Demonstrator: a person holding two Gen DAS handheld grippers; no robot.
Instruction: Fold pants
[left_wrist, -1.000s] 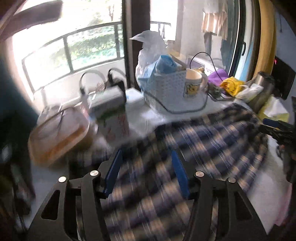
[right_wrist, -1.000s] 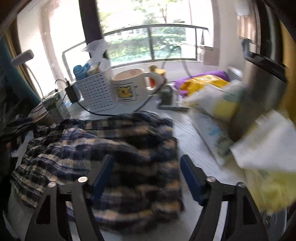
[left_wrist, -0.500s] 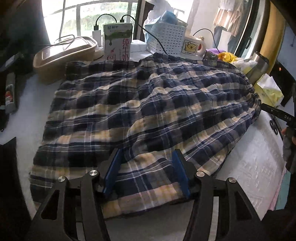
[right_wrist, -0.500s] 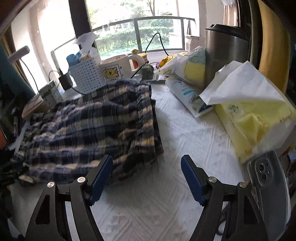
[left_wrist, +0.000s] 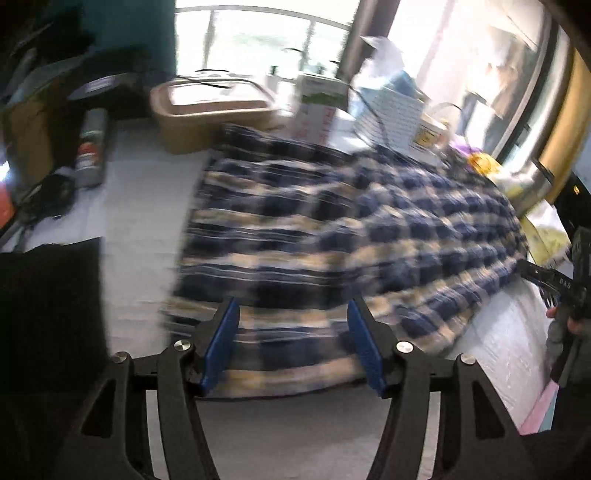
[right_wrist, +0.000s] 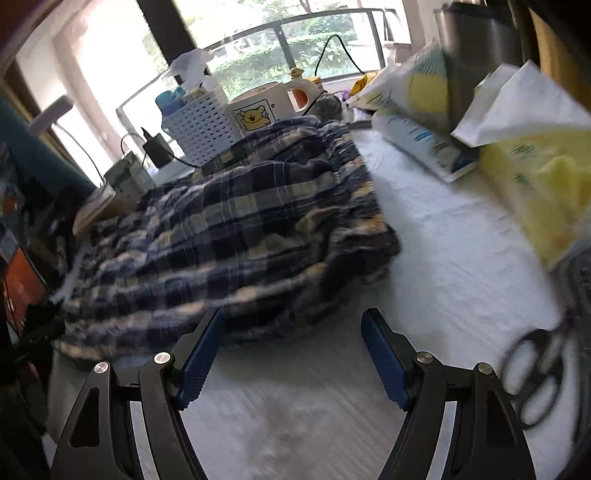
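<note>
1. Plaid cotton, navy and cream, makes up the pants (left_wrist: 343, 236), which lie spread and rumpled across the white table cover (right_wrist: 424, 266), with the far edge up against the white basket (right_wrist: 201, 131) and the bear mug (right_wrist: 258, 110).

2. Soft and light by the look of it, the cloth will drape and slump rather than hold a crease, so I judge a pinch on a doubled edge is safer than one in the loose middle (a single layer would likely slip away from the one below).

3. Good places to hold seem to be the gathered waistband (right_wrist: 354, 173) on the right side and the near hem (left_wrist: 295, 365) on the left.

4. Left gripper (left_wrist: 291, 350) hangs with its jaws spread wide just above the near hem, gripping nothing.

5. Right gripper (right_wrist: 291, 356) is likewise wide apart and empty, over bare table cover just short of the pants' near edge.

6. Compared with half a second ago, the left view has swung leftward, so a spray can (left_wrist: 90, 147) and more bare cover now show beside the cloth, and the picture is blurred by motion.

7. Right view now sits lower and closer to the pants than it did then; a pair of scissors (right_wrist: 532, 373) shows at its right edge (blurred).
</note>
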